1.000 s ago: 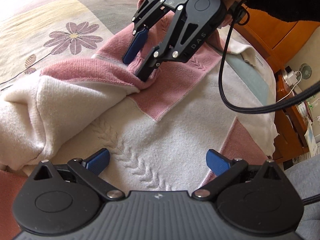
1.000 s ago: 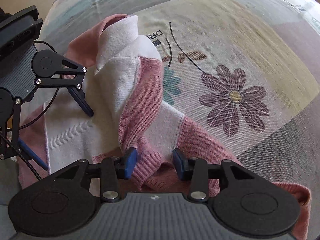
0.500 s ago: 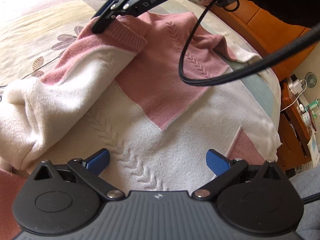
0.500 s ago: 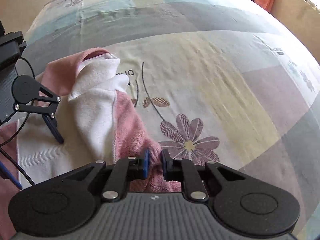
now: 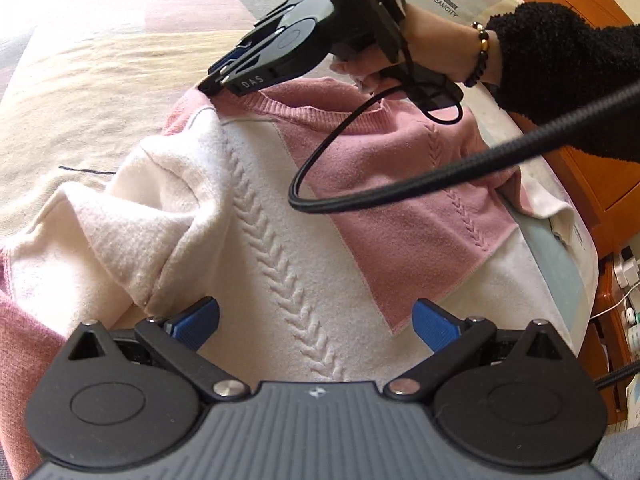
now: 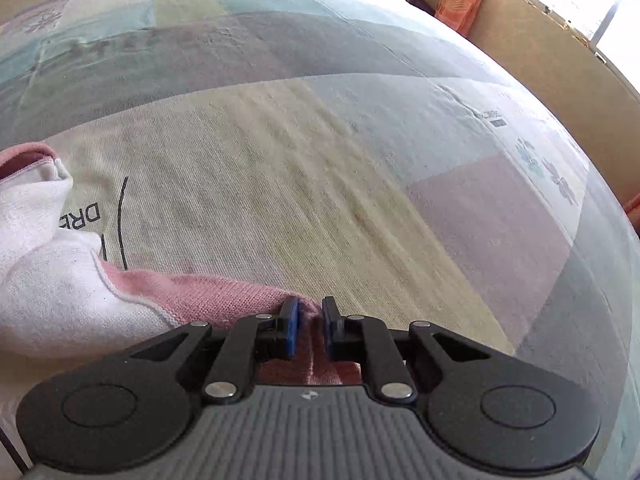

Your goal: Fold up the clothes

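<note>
The left gripper [image 5: 316, 320] is held with jaws spread wide and nothing between the pads, while the right gripper [image 6: 310, 330], carried by a black-sleeved hand [image 5: 424, 50], is clamped on pink knit.

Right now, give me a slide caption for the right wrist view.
Right gripper, jaws shut on the pink edge of a pink-and-white sweater, over a patchwork bedspread.

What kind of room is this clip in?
Likely a bedroom: the sweater lies on a bed with a patchwork floral sheet, a wooden cabinet stands beside it, and a curtained window beyond.
</note>
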Available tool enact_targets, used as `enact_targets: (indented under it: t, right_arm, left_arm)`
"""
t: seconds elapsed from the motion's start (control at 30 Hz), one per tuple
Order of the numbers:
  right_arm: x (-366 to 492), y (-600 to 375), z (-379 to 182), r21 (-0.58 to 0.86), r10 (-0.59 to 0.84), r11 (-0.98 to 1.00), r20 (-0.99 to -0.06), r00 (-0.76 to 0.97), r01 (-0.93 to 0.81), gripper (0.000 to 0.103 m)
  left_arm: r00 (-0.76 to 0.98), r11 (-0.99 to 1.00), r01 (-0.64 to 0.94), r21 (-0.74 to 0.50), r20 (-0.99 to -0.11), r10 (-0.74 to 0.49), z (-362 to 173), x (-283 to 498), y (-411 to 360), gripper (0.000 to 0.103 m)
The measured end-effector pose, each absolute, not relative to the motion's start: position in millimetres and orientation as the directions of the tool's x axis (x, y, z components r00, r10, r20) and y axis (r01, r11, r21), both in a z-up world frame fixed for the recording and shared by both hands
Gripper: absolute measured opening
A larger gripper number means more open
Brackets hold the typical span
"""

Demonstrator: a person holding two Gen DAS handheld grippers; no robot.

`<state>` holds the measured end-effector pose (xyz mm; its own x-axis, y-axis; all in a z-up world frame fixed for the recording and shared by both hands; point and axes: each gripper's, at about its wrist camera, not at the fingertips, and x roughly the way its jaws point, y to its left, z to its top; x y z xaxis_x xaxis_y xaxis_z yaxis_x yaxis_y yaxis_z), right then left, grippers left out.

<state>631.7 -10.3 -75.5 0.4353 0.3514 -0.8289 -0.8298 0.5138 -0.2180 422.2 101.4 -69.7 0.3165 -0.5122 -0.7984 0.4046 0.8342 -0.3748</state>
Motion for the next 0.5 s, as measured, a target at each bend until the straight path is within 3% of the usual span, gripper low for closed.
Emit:
enact_targets:
  t: [0.07, 0.13, 0.5]
  right_arm:
    - [631.2, -26.5, -63.2, -0.159, 0.393, 0.561, -0.813, 0.43, -0.813, 0.024]
    - [630.2, -52.4, -45.4, -0.097, 0.416, 0.634, -0.793, 0.444, -0.768, 0.037]
    - [619.9, -247.6, -20.1, -0.019, 0.176, 0.932, -0.849, 0.498, -0.361, 0.038]
  left_arm:
    - [0.317, 0.838, 0.402, -0.369, -0.802, -0.506, -70.2, 419.8, 102.7, 0.102]
    - [0.315, 0.841, 0.4, -0.365, -0.806, -0.5, -70.7, 418.2, 103.9, 0.102]
    - [0.294, 0.825, 0.453, -0.339, -0.816, -0.497, -66.2, 417.4, 78.5, 0.102]
